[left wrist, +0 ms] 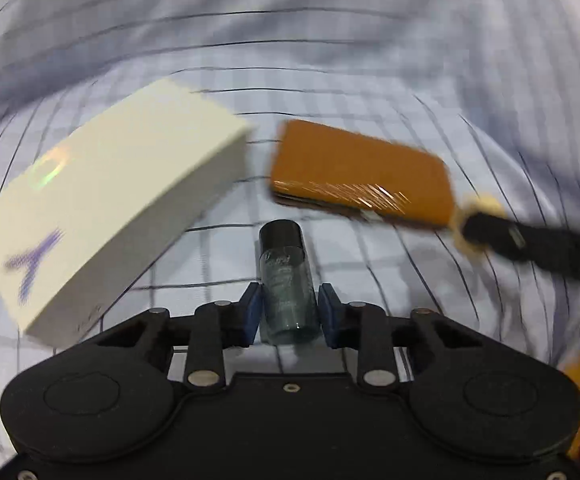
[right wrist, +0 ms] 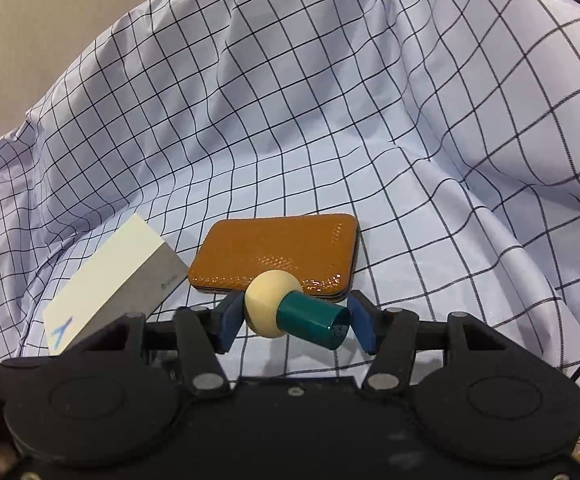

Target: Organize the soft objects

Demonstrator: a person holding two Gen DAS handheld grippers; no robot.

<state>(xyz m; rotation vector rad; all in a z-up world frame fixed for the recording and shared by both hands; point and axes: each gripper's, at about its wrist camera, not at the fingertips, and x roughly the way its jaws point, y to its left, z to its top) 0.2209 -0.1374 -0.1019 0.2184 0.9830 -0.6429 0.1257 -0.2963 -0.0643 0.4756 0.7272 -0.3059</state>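
1. Checked cloth (right wrist: 330,120): thin woven fabric, matt, rumpled into folds.
2. Orange case (right wrist: 278,256): leather-like, textured grain, glossy sheen.
3. White box (left wrist: 110,192): smooth matt card with an iridescent foil mark.
4. Small bottle (left wrist: 288,280): translucent, shiny, with a dark smooth cap.
5. Cream knob (right wrist: 270,304): matt, on a glossy teal cylinder (right wrist: 314,322).

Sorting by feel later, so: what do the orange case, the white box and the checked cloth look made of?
Orange case: likely leather or faux leather, glossy, with a fine embossed grain catching glints. White box: seemingly matte cardboard, with crisp edges and a printed blue mark. Checked cloth: thin woven fabric, probably cotton or a blend, judging by its soft folds and wrinkles.
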